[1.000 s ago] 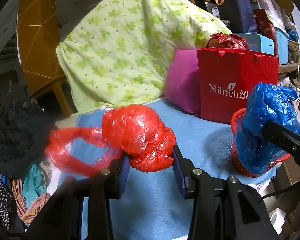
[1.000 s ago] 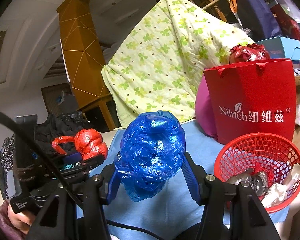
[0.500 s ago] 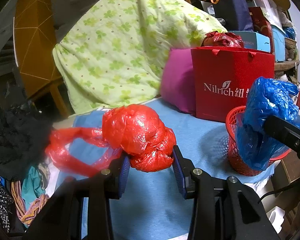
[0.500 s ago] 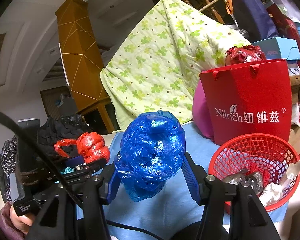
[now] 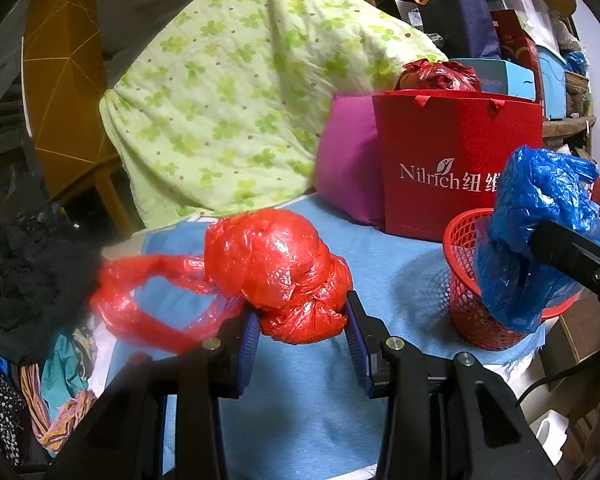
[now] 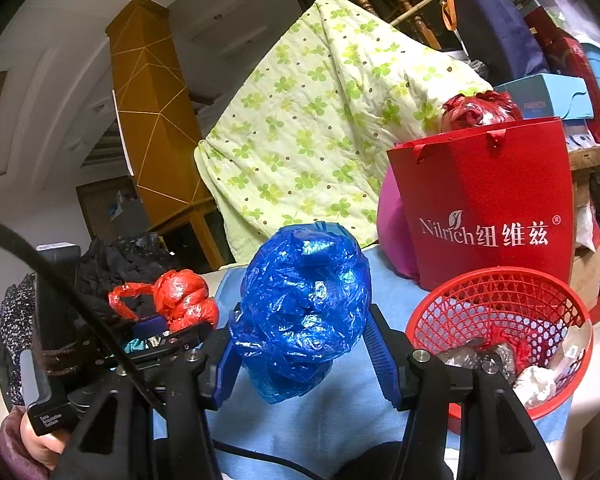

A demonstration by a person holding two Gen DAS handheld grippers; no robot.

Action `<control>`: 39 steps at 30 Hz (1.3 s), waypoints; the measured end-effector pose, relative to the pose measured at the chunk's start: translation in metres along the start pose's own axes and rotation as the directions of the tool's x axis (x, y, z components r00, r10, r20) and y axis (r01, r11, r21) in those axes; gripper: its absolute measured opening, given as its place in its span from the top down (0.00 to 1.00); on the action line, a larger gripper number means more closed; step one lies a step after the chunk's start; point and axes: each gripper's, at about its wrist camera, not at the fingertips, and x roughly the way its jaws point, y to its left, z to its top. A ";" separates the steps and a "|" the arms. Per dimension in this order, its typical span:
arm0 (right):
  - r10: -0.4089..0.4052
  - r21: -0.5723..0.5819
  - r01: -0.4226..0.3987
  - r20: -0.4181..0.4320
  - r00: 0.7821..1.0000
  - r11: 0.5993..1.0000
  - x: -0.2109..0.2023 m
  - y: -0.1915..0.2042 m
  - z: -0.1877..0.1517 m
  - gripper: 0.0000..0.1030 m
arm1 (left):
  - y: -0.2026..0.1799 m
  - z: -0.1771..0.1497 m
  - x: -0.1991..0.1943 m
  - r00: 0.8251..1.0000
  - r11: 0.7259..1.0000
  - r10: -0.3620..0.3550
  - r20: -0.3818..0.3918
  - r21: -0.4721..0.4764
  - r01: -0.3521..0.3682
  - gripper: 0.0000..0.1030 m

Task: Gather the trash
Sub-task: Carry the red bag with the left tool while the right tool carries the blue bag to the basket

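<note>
A knotted red plastic bag (image 5: 278,276), shiny and crumpled, with a loose handle loop trailing to its left, is clamped between the blue pads of the left gripper (image 5: 300,330); a crumpled blue plastic bag (image 6: 304,308) is pinched between the jaws of the right gripper (image 6: 304,344), above the cloth and just left of the red mesh basket (image 6: 500,292); crumpled wrappers are seen inside the basket; a light blue cloth (image 5: 300,392) covers the table; a red Nilrich gift bag (image 6: 488,200), a magenta cushion (image 5: 348,168) and a green clover-print quilt (image 5: 236,92) are crowded behind; the basket stands at the cloth's right edge; bare cloth is left between the grippers and the gift bag.
</note>
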 end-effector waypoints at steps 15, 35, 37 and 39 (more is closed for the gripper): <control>-0.015 0.012 0.015 0.017 1.000 1.000 -0.011 -0.005 -0.001 0.42 | 0.000 -0.002 -0.003 1.000 0.999 -0.023 0.004 0.024 0.023 0.59; -0.021 0.019 0.021 0.024 0.999 1.000 -0.016 -0.014 0.000 0.42 | -0.002 -0.003 -0.007 0.999 0.997 -0.046 0.008 0.058 0.045 0.59; -0.020 0.022 0.020 0.023 1.000 1.000 -0.017 -0.016 0.000 0.42 | -0.004 -0.003 -0.007 0.999 0.997 -0.048 0.007 0.060 0.048 0.59; -0.022 0.021 0.022 0.024 0.999 1.000 -0.017 -0.016 0.000 0.42 | -0.005 -0.002 -0.007 0.999 0.997 -0.048 0.008 0.065 0.047 0.59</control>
